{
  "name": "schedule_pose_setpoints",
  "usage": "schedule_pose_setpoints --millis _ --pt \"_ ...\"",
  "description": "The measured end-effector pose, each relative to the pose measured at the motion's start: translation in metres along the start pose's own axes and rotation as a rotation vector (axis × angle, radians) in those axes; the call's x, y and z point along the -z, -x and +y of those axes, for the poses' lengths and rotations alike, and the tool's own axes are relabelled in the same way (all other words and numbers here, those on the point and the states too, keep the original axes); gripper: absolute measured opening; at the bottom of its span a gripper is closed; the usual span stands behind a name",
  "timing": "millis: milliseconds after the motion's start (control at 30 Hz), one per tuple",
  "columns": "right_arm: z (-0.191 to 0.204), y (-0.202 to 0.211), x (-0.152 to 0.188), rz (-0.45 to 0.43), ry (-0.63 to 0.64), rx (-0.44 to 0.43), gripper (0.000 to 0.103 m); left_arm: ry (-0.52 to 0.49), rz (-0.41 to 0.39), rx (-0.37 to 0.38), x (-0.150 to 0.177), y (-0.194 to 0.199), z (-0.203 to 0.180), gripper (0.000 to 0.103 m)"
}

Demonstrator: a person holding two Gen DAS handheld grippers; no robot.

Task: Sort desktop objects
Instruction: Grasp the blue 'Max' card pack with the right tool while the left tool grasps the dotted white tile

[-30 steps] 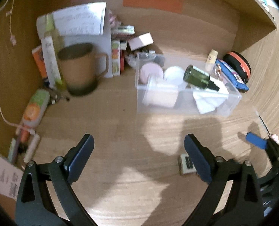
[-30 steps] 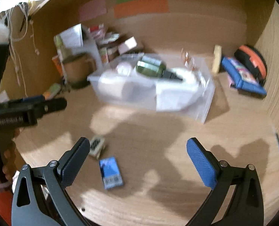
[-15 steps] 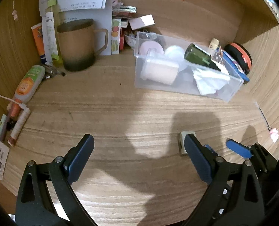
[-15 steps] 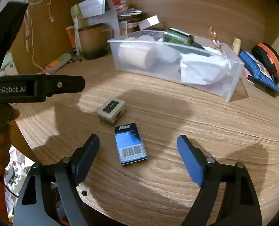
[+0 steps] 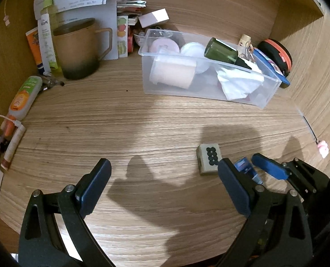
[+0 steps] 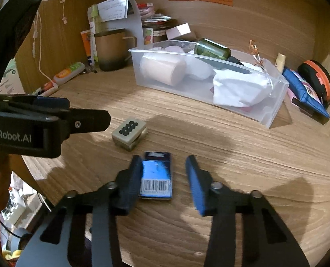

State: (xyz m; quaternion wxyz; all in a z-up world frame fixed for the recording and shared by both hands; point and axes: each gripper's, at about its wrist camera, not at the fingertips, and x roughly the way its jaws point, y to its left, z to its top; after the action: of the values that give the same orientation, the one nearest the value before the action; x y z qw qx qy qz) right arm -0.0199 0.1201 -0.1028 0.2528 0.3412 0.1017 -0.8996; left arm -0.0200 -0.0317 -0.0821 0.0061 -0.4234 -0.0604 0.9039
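1. One clear bin (image 6: 274, 111), bench (image 6: 209, 146) 1 o'clock: one green bottle (image 6: 211, 50), one pink roll (image 6: 162, 69), white cloth (image 6: 238, 89).
2. One blue box (image 6: 157, 175), 6 o'clock, between closing right hand-held gripper (image 6: 163, 179) jaws; right pad clear.
3. Left hand-held gripper (image 5: 163, 182): wide open, empty.
4. One grey tile (image 6: 129, 133).

The right gripper (image 6: 163, 175) points down at a wooden desk (image 6: 231, 155), its jaws closing around a small blue box (image 6: 157, 178) with a barcode that lies flat between them. The left finger sits against the box's edge; the right finger stands clear of it. Just beyond the box lies a grey tile (image 6: 129, 134) with black dots. The left gripper (image 6: 53, 120) reaches in from the left edge, above the desk near the tile. Farther back stands a clear plastic bin (image 6: 274, 115) holding a green bottle (image 6: 211, 50), a pale roll (image 6: 162, 70) and white cloth (image 6: 238, 89). A brown mug (image 6: 111, 49) stands left of the bin.
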Motion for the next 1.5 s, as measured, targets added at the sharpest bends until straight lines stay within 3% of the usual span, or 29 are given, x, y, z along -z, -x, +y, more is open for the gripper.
schedule_pose_setpoints --millis 67,933,1033,1100,1500 --pt "-0.003 0.001 0.000 -0.001 -0.001 0.000 0.025 0.001 0.004 0.001 0.000 -0.001 -0.001 0.098" --pt "-0.075 0.024 -0.006 -0.052 -0.128 0.051 0.025 -0.089 -0.019 -0.053 0.000 -0.026 -0.047 0.097" --pt "-0.078 0.027 -0.008 -0.060 -0.132 0.050 0.025 -0.087 -0.033 -0.075 0.000 -0.026 -0.050 0.091" --pt "-0.080 0.028 -0.010 -0.064 -0.134 0.050 0.025 -0.090 -0.027 -0.086 0.000 -0.028 -0.051 0.081" --pt "-0.084 0.030 -0.015 -0.077 -0.151 0.035 0.025 -0.109 -0.015 -0.065 0.002 -0.033 -0.057 0.051"
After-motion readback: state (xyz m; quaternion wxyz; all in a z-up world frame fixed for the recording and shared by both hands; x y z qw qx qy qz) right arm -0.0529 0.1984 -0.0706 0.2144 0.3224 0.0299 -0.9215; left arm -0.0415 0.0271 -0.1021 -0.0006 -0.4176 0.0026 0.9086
